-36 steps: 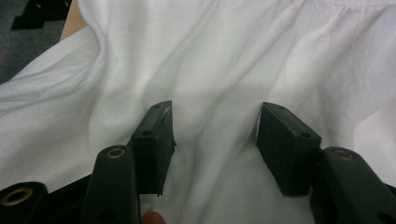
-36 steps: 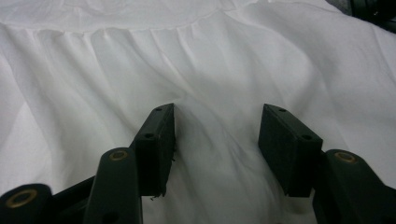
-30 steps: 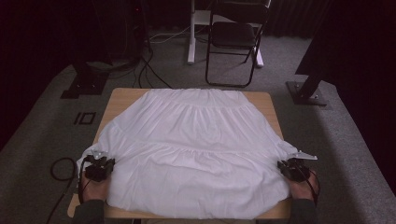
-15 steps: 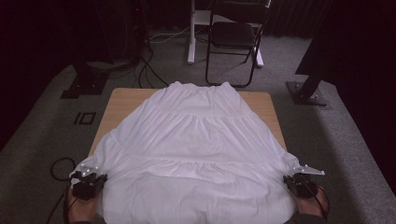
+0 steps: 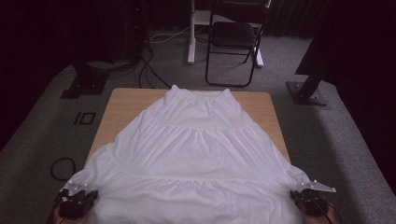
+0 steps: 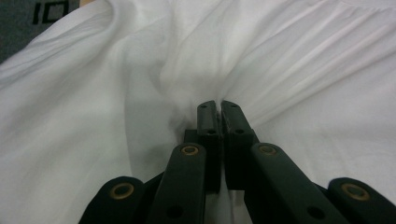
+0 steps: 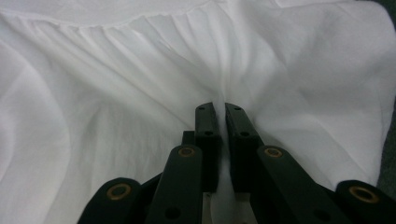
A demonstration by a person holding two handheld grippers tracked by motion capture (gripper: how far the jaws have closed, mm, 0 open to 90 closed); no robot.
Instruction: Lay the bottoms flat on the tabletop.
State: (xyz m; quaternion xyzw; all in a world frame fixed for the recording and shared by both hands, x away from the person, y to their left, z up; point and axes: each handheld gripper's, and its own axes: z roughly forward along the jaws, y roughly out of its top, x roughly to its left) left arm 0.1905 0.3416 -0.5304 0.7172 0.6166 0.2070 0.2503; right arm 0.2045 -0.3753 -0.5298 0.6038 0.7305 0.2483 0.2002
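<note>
Skirt (image 5: 198, 154) spread over the desk (image 5: 130, 105), pinched at both near corners.

White and tiered, the skirt lies flat with its narrow waistband at the desk's far edge and its wide hem hanging off the near edge. Left tongs (image 5: 78, 204) sit at the hem's near left corner; in the left gripper view (image 6: 218, 108) the jaws are closed tight on a bunched fold of the cloth. Right tongs (image 5: 308, 201) sit at the near right corner; in the right gripper view (image 7: 220, 111) the jaws are likewise clamped on a fold of the cloth, with gathers fanning out from the grip. A folding chair (image 5: 236, 39) stands on the carpet beyond the desk.
</note>
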